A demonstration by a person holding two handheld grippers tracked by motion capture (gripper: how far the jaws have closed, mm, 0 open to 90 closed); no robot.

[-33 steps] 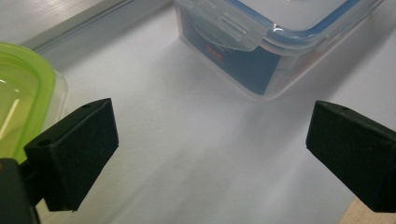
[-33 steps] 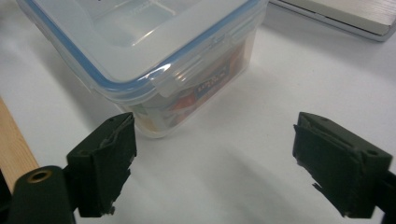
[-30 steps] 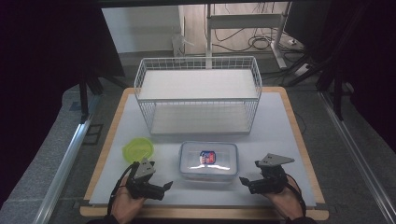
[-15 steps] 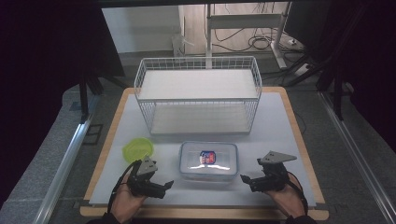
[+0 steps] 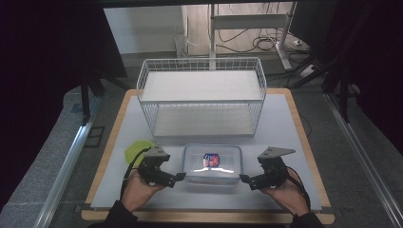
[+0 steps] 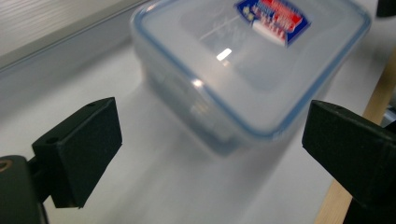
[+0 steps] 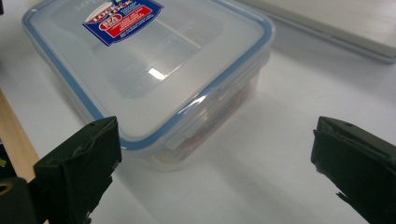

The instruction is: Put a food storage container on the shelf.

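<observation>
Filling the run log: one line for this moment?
left claw: open, left of container | right claw: open, on its right | lid on | wire basket behind

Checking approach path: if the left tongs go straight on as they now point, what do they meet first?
Most likely the clear lidded container: it lies straight ahead of the open left tongs, near corner toward them. White table lies between; the exact gap is unclear.

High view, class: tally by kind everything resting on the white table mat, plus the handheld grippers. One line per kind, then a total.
Wire baskets: 1
Clear plastic lidded boxes: 1
Green round lids: 1
Grippers: 2, the left gripper and the right gripper, both with fingers open
Total: 5
</observation>
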